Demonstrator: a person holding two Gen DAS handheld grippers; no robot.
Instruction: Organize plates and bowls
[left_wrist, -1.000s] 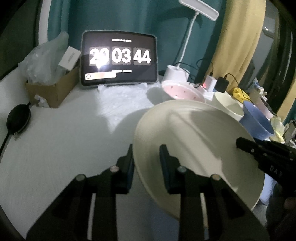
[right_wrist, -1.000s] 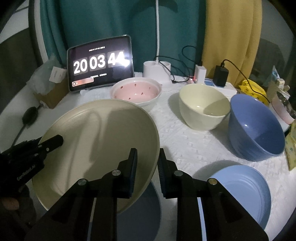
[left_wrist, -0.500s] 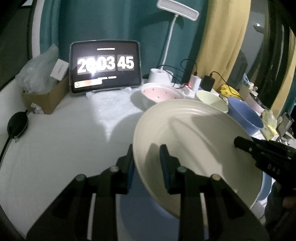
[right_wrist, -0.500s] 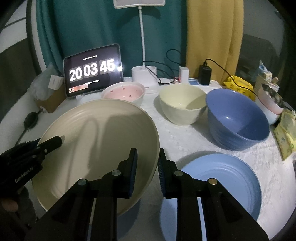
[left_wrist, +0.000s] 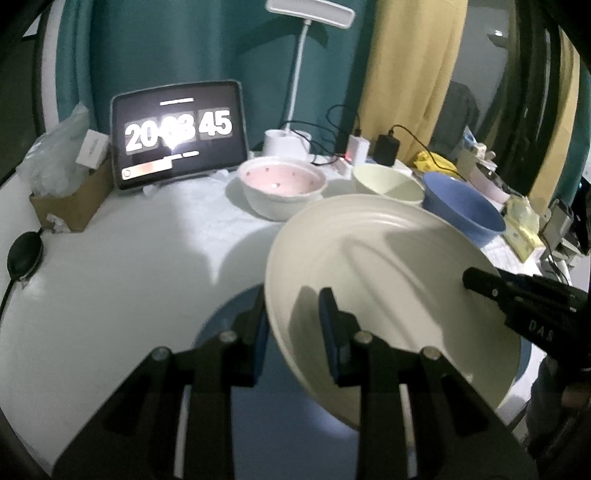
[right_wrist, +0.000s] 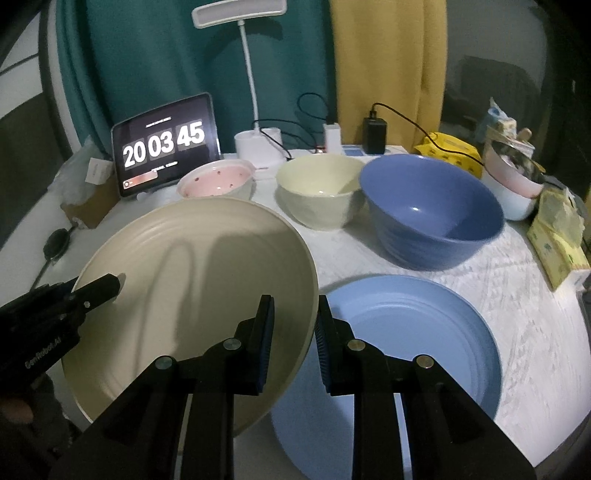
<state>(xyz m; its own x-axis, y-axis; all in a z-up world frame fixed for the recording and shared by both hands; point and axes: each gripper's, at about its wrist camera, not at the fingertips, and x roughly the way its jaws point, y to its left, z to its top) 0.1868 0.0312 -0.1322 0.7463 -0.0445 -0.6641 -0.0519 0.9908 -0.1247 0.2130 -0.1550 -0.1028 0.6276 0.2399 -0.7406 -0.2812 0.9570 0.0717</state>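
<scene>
Both grippers hold one large cream plate (left_wrist: 388, 280) by opposite rims, lifted and tilted above the table. My left gripper (left_wrist: 293, 325) is shut on its left rim. My right gripper (right_wrist: 293, 325) is shut on its right rim; the plate fills the left of the right wrist view (right_wrist: 192, 288). A light blue plate (right_wrist: 413, 343) lies on the table under and right of it, and its edge shows in the left wrist view (left_wrist: 225, 325). A pink bowl (right_wrist: 216, 181), a cream bowl (right_wrist: 319, 188) and a dark blue bowl (right_wrist: 432, 206) stand in a row behind.
A tablet clock (right_wrist: 166, 146), a white desk lamp (right_wrist: 258, 144) and chargers with cables (right_wrist: 375, 134) stand at the back. A cardboard box with plastic (left_wrist: 70, 199) sits at the left. Yellow packets (right_wrist: 554, 232) and a pink-white bowl (right_wrist: 513, 184) crowd the right edge.
Both grippers have raised the cream plate and pulled back. More of the blue plate shows beneath it, and the row of bowls looks farther away.
</scene>
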